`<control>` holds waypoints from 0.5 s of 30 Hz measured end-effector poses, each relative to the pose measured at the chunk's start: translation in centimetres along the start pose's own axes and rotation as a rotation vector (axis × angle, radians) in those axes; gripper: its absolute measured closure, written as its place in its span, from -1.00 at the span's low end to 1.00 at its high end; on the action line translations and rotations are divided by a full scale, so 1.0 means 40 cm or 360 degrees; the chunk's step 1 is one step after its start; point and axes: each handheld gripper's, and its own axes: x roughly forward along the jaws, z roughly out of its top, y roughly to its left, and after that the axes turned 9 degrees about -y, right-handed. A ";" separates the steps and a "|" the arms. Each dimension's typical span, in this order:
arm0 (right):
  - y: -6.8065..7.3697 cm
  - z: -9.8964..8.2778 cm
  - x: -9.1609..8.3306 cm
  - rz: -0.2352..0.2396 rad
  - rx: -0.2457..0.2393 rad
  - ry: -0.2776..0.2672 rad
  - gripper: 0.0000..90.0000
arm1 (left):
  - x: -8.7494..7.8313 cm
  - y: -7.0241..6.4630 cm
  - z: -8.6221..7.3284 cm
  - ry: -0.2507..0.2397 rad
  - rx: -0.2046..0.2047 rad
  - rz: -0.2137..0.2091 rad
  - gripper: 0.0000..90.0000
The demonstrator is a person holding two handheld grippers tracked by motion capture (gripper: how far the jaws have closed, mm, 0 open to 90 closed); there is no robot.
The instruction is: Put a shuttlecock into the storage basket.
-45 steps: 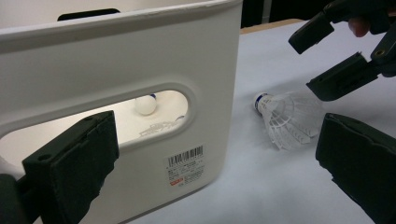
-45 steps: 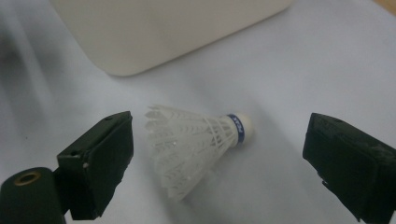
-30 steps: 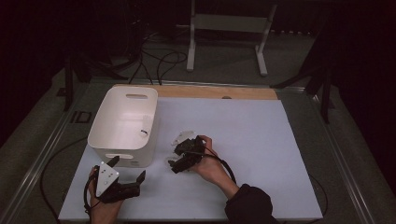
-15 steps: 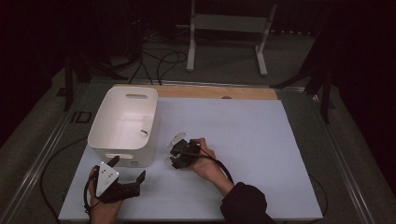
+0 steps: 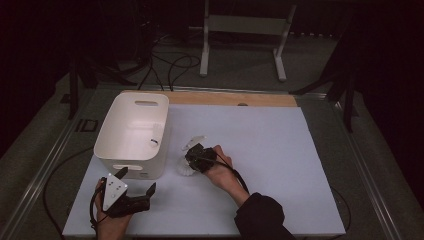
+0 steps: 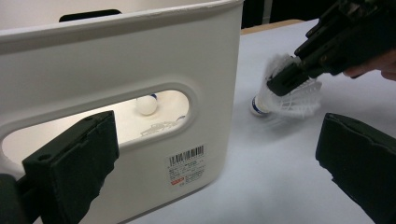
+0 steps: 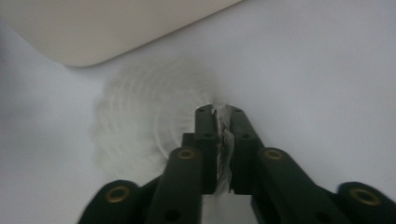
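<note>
Shuttlecock (image 6: 285, 95), a white feathered skirt flaring from a rounded cork base ringed with a dark band, lies on its side on the desk (image 5: 280, 150) just beside the bin's (image 5: 131, 131) near right corner. Its skirt looks thin and ribbed, almost see-through in the right gripper view (image 7: 154, 126), where it spreads as a pale fan in front of the jaws. The right claw (image 5: 192, 155) has just been closing and is now clenched on the skirt's edge: its two black jaws stand nearly together with a sliver of white feather pinched between them, and the left gripper view shows the same pinch (image 6: 292, 77) from the side, the cork base pointing toward the bin. The bin is smooth white plastic, rectangular with rounded corners and slot handles cut in its ends; a barcode label sits low on its near wall, and through the near slot a second shuttlecock (image 6: 148, 105) shows inside on the floor of the bin. The desk top is a flat, matte pale sheet with a strip of bare wood along its far edge. The left claw (image 5: 137, 192) rests low on the desk in front of the bin, its blocky black jaws spread wide with nothing between them.
</note>
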 end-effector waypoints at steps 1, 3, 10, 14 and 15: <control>-0.002 0.000 0.000 0.0006 0.0011 -0.0009 0.93 | 0.000 0.000 0.000 0.0000 0.0001 0.0000 -1.00; -0.005 0.001 -0.001 0.0001 0.0017 -0.0009 0.93 | 0.000 0.000 0.000 -0.0001 0.0000 0.0001 -1.00; -0.017 0.007 -0.009 0.0020 0.0110 -0.0038 0.94 | -0.001 0.000 0.000 -0.0002 -0.0002 0.0003 -1.00; -0.024 0.009 -0.015 0.0018 0.0141 -0.0053 0.94 | -0.001 0.000 0.000 -0.0004 -0.0002 0.0004 -1.00; -0.028 0.010 -0.017 0.0026 0.0147 -0.0059 0.94 | 0.000 0.000 0.000 -0.0002 -0.0001 0.0004 -1.00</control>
